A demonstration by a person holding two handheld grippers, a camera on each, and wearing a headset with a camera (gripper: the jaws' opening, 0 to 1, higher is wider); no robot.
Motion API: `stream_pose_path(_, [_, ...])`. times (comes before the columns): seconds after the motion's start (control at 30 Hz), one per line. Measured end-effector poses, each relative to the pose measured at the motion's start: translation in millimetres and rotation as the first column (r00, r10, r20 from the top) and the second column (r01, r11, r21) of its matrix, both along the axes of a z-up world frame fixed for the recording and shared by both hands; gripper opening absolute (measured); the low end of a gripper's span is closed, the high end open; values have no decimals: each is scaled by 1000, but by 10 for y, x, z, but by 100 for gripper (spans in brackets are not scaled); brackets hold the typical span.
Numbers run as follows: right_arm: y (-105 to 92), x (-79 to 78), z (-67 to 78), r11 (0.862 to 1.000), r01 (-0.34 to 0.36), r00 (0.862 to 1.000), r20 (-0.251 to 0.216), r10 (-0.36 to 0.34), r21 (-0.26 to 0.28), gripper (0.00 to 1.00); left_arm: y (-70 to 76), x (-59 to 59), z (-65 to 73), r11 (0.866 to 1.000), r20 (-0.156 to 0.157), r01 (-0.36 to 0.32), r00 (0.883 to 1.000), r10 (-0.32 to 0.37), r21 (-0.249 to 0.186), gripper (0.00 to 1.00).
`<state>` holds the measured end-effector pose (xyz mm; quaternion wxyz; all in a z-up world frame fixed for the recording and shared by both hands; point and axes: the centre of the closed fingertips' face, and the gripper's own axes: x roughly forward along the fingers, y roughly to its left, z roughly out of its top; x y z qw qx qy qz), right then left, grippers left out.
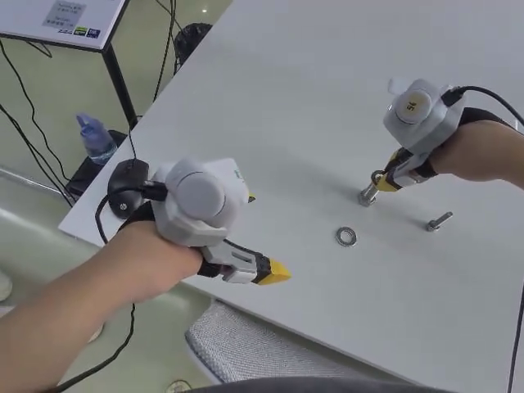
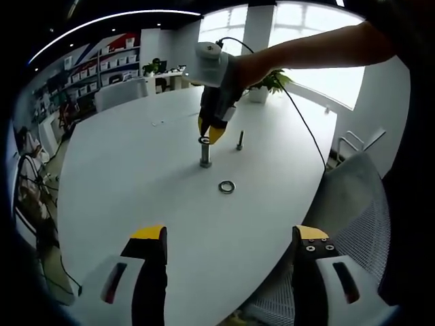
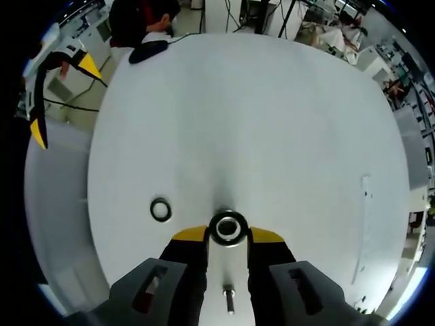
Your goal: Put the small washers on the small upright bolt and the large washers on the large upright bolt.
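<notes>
On the white table (image 1: 270, 98) the large upright bolt (image 1: 367, 196) (image 2: 205, 159) stands under my right gripper (image 1: 383, 181) (image 3: 228, 234). That gripper is shut on a large washer (image 3: 228, 227) (image 2: 204, 140), held flat right at the bolt's top. The small upright bolt (image 1: 439, 221) (image 2: 240, 140) (image 3: 230, 299) stands just beyond it, under the right gripper's body. One loose washer (image 1: 346, 237) (image 2: 226, 186) (image 3: 160, 209) lies flat on the table between the two grippers. My left gripper (image 1: 274, 273) (image 2: 229, 234) hovers open near the table's front edge, holding nothing.
A black mouse (image 1: 123, 195) with its cable lies at the table's left corner. A grey chair (image 1: 246, 348) sits below the front edge. A water bottle (image 1: 97, 137) stands on the floor to the left, beside a screen stand (image 1: 119, 82).
</notes>
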<state>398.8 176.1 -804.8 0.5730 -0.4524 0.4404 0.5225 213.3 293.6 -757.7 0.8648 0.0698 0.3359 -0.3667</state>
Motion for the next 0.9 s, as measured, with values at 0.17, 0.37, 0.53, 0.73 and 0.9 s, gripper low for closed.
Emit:
stream_pose_path(0.17, [11, -27, -36, 1000, 7, 1000, -13, -7, 2, 21, -22, 9, 3, 1000, -2, 1, 1000, -1, -14, 75])
stream_pose_path(0.37, [18, -33, -69, 1000, 6, 1000, -15, -6, -2, 22, -8, 18, 9, 1000, 0, 0, 1000, 0, -14, 75])
stream_pose_path(0.53, [8, 1, -131, 1000, 5, 1000, -15, -5, 0, 22, -13, 23, 44, 1000, 11, 5, 1000, -5, -10, 75])
stream_pose_path(0.73, [12, -7, -234, 1000, 4, 1000, -17, -4, -2, 22, -17, 44, 74, 1000, 16, -3, 1000, 3, -16, 76])
stream_pose_path(0.9, [19, -2, -300, 1000, -9, 1000, -6, 9, -8, 22, -34, 48, 90, 1000, 24, -5, 1000, 6, -30, 78])
